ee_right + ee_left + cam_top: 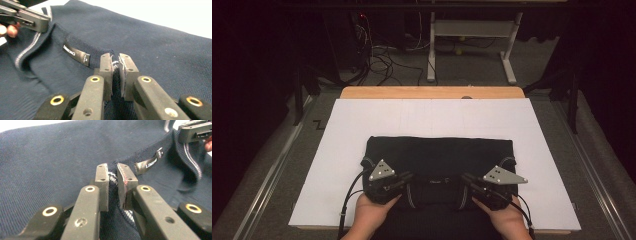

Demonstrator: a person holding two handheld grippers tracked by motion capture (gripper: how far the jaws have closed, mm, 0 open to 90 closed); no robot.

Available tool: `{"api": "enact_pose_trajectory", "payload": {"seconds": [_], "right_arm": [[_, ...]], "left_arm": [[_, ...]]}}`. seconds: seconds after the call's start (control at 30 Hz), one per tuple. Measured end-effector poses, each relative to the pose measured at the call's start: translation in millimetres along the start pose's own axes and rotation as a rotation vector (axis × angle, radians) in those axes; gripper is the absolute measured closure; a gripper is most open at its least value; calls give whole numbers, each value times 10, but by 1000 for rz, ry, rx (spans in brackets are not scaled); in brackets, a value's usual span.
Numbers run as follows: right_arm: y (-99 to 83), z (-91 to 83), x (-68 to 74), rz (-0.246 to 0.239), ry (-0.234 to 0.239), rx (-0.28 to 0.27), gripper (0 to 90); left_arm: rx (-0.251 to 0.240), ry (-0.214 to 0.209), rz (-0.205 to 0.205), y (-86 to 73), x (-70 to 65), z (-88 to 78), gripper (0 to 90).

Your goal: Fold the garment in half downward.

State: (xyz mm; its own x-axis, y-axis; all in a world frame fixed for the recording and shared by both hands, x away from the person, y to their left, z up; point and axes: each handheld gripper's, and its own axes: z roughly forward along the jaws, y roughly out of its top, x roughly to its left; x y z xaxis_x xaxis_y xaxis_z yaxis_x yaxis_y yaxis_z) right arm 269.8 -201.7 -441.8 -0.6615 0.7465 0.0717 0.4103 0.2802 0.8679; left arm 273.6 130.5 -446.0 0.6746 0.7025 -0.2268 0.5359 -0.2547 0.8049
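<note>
- The table (432, 92) has a wooden top, and a large white sheet (432, 120) covers most of it.
- The dark navy sweater (439, 150) lies flat on the white sheet, in the near half, in front of the person. It is folded into a wide rectangle. Its long axis runs from left to right across the table, and the neck opening points toward the person, at the near edge.
- The collar (140, 157) is ribbed and has a pale stripe along its edge. In the left gripper view it curves from the jaws up to the right corner.
- The left gripper (404, 179) is at the left side of the collar, held by the person's left hand (369, 212). In the left gripper view its jaws are clamped on the collar edge; the striped fabric is pinched between the pads.
- The right gripper (468, 180) is at the right side of the collar, held by the right hand (504, 217). In the right gripper view its jaws also grasp the collar edge, with a fold of cloth between them.
- Both grippers point inward, toward each other, with the neck opening between them.
- A small black label (75, 54) with pale letters is sewn inside the collar, between the two grippers. I cannot read the word with certainty.
</note>
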Motion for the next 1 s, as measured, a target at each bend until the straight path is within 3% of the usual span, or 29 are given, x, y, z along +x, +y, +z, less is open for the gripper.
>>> {"api": "enact_pose_trajectory", "payload": {"seconds": [0.27,0.47,1.0], "right_arm": [[-87,-290,171,-15,29,-48,819],[-192,-428,305,-31,56,-48,816],[-407,-676,503,-34,90,-27,809]], "left_arm": [[-24,-27,42,-114,-208,-229,762],[-20,-46,38,-267,-316,-374,761],[-1,-93,40,-493,-522,-532,754]]}}
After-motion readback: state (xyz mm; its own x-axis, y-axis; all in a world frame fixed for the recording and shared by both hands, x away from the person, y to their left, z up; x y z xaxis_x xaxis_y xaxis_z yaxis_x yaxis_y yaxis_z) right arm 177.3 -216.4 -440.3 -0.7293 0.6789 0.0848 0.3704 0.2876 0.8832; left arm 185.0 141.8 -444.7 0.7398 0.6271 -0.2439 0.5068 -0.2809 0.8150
